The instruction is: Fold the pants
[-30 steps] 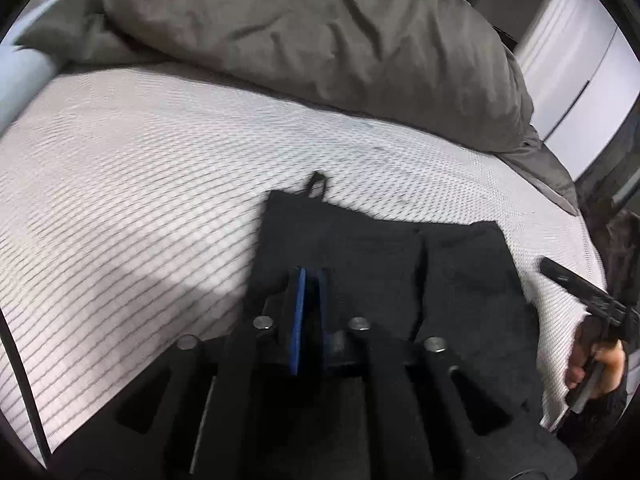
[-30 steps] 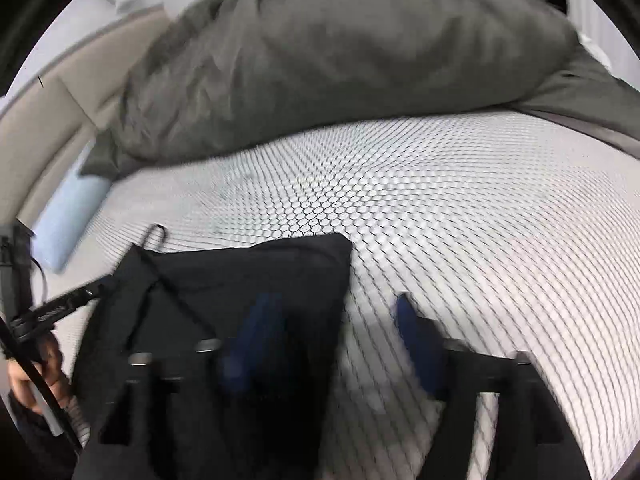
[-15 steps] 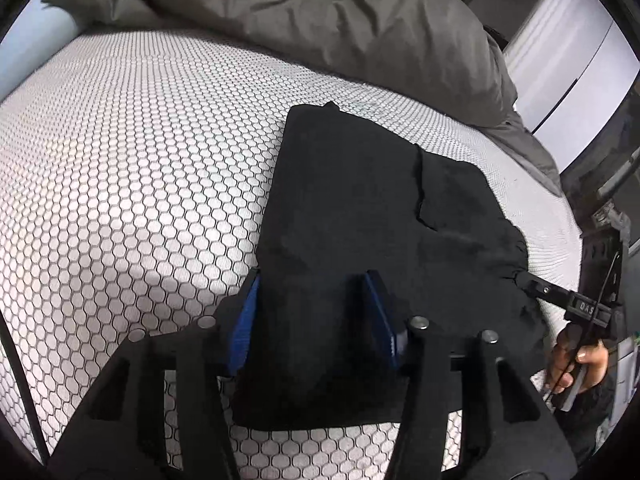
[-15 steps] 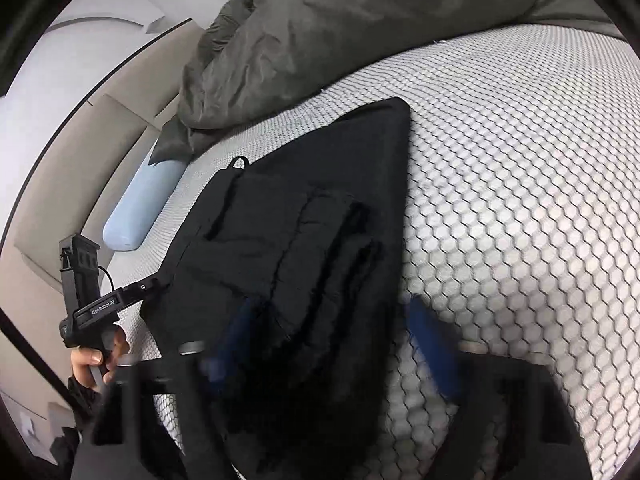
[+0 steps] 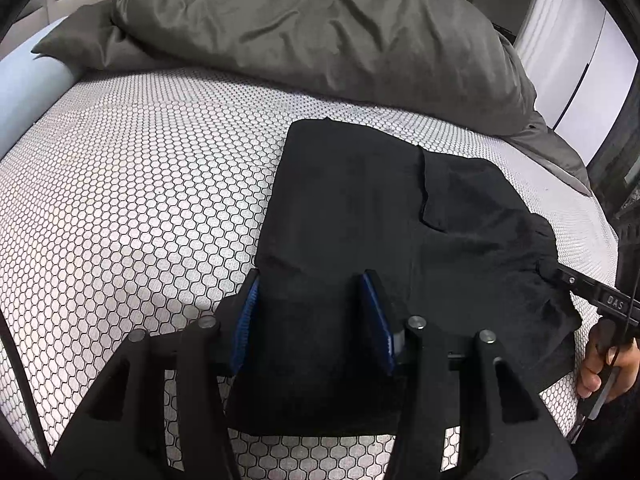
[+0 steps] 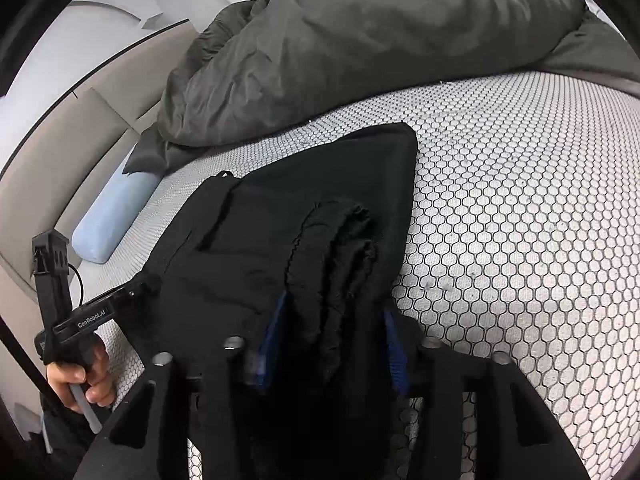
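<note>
I've laid the fold: black fabric pants [image 5: 360, 216] beside the grey duvet [image 5: 312, 28]. Left gripper [image 5: 310, 320] released; right gripper [image 6: 332, 344], just reopening, straddles bunched waistband. Next, regrip.

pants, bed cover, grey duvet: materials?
Pants: matte black, soft fuzzy weave, likely cotton or fleece; limp folds, frayed-looking edges.
Bed cover: white textile printed or quilted with dark hexagons.
Grey duvet: smooth woven fabric, slight sheen, puffy creases suggest filling.
</note>
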`<state>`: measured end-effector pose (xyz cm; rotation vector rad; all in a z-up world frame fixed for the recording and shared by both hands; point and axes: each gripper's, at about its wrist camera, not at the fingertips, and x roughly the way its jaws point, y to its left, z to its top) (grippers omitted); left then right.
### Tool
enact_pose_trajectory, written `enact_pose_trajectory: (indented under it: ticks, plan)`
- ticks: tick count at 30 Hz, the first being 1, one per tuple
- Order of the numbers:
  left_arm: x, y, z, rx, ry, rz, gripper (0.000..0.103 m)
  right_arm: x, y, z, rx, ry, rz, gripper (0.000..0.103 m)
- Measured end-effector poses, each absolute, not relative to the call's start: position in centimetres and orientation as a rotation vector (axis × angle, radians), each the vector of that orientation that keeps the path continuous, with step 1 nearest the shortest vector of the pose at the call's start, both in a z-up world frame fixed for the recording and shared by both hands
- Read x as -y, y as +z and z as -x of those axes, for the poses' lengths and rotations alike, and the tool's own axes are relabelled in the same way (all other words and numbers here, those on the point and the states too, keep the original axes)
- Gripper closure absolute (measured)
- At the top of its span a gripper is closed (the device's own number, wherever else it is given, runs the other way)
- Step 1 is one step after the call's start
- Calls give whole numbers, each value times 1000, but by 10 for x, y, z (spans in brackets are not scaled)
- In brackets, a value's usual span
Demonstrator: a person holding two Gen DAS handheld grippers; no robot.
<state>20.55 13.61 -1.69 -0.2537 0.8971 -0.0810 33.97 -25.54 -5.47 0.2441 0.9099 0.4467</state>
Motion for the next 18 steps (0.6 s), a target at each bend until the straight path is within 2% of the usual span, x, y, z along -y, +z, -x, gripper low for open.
enact_pose_trajectory:
  ticks: [2, 4, 7, 8, 9, 10, 11, 12, 18]
  plan:
    - [-134, -14, -198, -890, -70, 233, 57, 261, -52, -334, -901, 434, -224, 35]
    - [-132, -5, -186, -869, -54, 217, 55, 265, -47, -325, -881, 408, -211, 18]
    - [-131, 9, -163, -807, -36, 185, 32, 271, -35, -300, -810, 401, -192, 8]
    - [-130, 15, -152, -774, -33, 172, 20, 271, -31, -288, -787, 404, -178, 5]
    - [-130, 20, -149, -744, -32, 162, 14, 271, -27, -278, -762, 400, -161, 0]
    - [-130, 26, -140, -707, -32, 148, 12, 271, -23, -268, -740, 396, -143, 0]
    - [-129, 33, -131, -676, -31, 136, 4, 267, -19, -260, -715, 403, -124, 0]
    - [-128, 37, -124, -646, -26, 126, 0, 265, -16, -251, -692, 410, -105, 0]
    - [-125, 48, -74, -585, -13, 166, 0, 259, -12, -196, -597, 424, -46, 0]
